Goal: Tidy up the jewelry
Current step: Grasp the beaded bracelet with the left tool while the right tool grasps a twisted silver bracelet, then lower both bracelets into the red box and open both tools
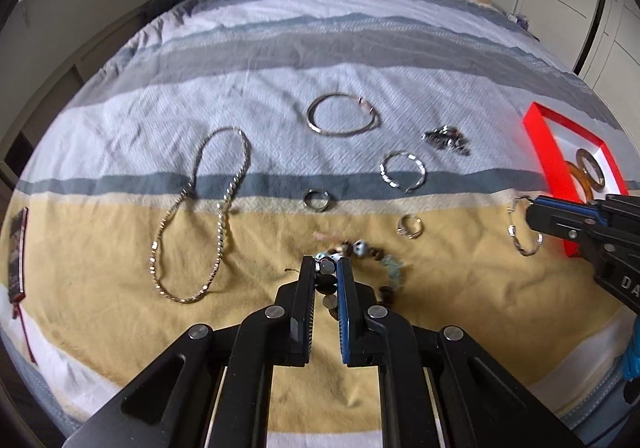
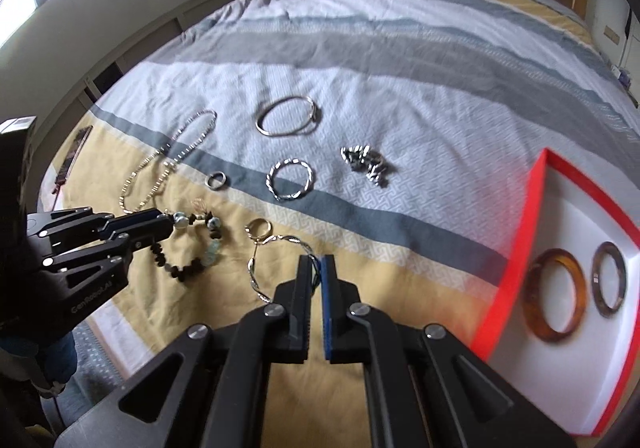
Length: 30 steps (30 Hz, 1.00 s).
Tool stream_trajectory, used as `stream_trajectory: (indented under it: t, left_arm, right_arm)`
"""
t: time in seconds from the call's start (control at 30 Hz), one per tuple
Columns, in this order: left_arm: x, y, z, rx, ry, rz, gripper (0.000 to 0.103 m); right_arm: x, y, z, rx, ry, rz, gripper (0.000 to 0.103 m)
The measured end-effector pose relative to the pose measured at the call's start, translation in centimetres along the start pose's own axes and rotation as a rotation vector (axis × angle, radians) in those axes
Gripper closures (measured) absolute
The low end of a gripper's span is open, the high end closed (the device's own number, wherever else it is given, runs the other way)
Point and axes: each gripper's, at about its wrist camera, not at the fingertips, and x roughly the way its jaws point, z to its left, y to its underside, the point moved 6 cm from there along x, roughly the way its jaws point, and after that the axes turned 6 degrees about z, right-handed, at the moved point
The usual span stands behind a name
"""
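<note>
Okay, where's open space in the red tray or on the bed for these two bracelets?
The red tray is bare above its two amber bangles. The bed's grey-and-white stripes beyond the large silver bangle are free. The yellow band around the small rings is crowded.

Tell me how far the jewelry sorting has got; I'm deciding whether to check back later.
Early on. Done: two brown bangles lie in the red tray. In hand: the left gripper is shut on the beaded bracelet, the right gripper on a twisted silver hoop. Left on the bedspread: the long chain, large bangle, another twisted hoop, two rings, and a silver cluster.
</note>
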Motion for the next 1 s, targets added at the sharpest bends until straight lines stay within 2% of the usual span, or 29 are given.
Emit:
stream_trajectory:
  t: [0.53, 0.73, 1.0]
  left_arm:
    - [-10.1, 0.0, -4.5, 0.066, -0.027, -0.145, 0.093]
    - [-12.8, -0.4, -8.5, 0.125, 0.011, -0.186, 0.093]
    - [-15.3, -3.3, -15.3, 0.228, 0.093, -0.243, 0.093]
  right_arm:
    - [-11.1, 4.0, -1.5, 0.059, 0.042, -0.153, 0.099]
    - [-13.6, 6.2, -3.3, 0.107, 0.065, -0.186, 0.099]
    - [-16.0, 8.4, -8.7, 0.196, 0.12, -0.208, 0.099]
